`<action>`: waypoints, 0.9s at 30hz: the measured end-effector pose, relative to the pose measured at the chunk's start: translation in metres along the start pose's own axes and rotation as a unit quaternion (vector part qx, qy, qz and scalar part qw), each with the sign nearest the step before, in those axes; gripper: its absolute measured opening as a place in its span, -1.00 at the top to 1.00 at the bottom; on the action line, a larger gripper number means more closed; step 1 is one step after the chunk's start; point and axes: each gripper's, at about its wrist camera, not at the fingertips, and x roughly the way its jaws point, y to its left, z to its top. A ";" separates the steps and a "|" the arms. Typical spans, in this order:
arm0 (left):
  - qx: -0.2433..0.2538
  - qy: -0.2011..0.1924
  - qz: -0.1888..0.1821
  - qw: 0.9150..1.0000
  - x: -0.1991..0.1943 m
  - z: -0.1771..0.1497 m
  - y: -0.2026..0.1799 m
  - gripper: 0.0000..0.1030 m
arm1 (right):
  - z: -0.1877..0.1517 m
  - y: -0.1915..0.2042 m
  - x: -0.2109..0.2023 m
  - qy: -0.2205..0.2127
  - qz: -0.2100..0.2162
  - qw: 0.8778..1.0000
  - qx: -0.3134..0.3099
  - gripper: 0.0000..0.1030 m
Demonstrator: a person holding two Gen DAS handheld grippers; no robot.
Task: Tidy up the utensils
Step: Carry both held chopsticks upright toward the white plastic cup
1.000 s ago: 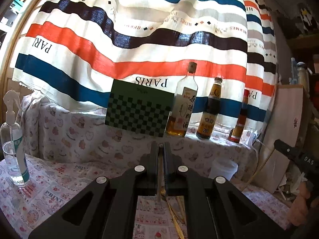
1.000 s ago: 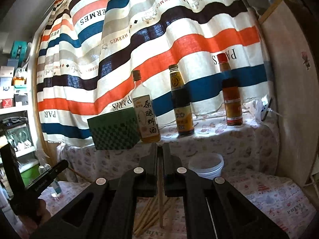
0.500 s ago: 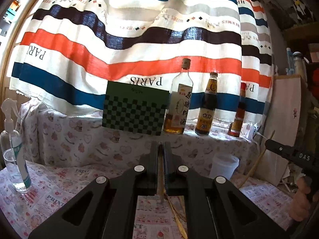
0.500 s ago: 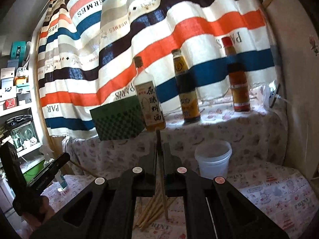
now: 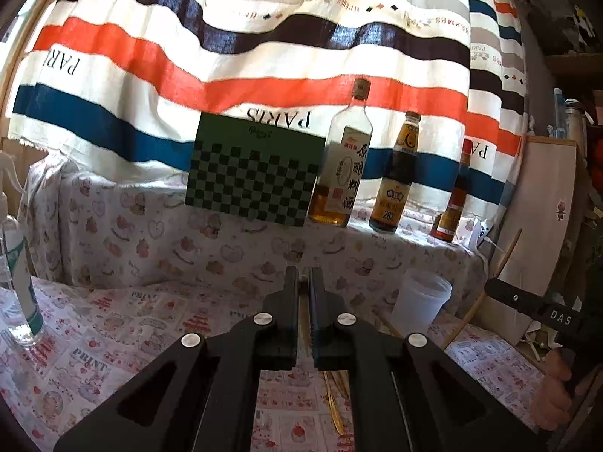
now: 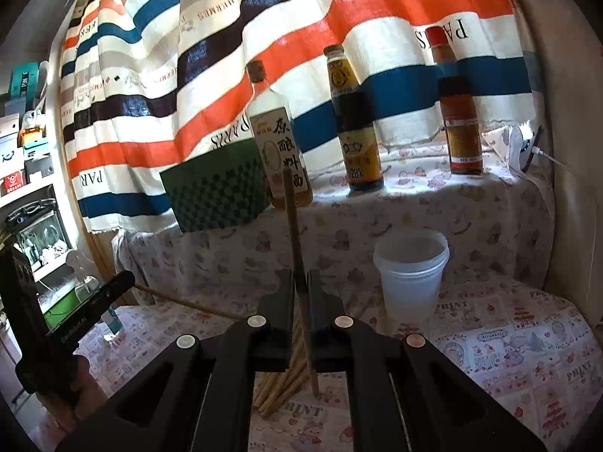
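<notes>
Patterned tablecloth [image 6: 527,339]: my right gripper [image 6: 300,286] clamps one chopstick [image 6: 292,226] upright; left gripper [image 5: 302,286] pinches another. Risk: thin stick pivoting, missing white cup [image 6: 410,275].

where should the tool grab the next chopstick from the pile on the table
Take one at mid-shaft from above, fingers straddling it across its length. The loose chopsticks lie flat on the table, bunched side by side, so picking an outer stick should avoid pinching two. The right tool already holds one chopstick that way, near the cup.
</notes>
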 end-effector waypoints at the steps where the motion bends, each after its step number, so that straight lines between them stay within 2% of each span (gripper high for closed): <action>1: -0.003 0.004 0.000 1.000 0.002 -0.001 0.001 0.92 | -0.001 0.000 0.002 0.003 -0.001 1.000 -0.001 0.90; 3: -0.007 -0.001 0.007 1.000 0.001 -0.001 0.002 0.92 | -0.001 0.000 0.003 0.005 -0.005 1.000 -0.001 0.89; 11: -0.021 -0.070 0.010 0.997 -0.037 0.021 0.010 0.92 | 0.000 -0.005 0.006 0.010 -0.007 1.000 0.010 0.89; 19: -0.029 -0.068 -0.006 0.997 -0.043 0.027 0.014 0.92 | -0.001 -0.002 0.005 0.009 -0.007 1.000 0.006 0.89; 27: -0.006 -0.062 -0.033 0.998 -0.042 0.024 0.000 0.91 | -0.001 0.001 0.004 0.009 -0.007 1.000 0.000 0.89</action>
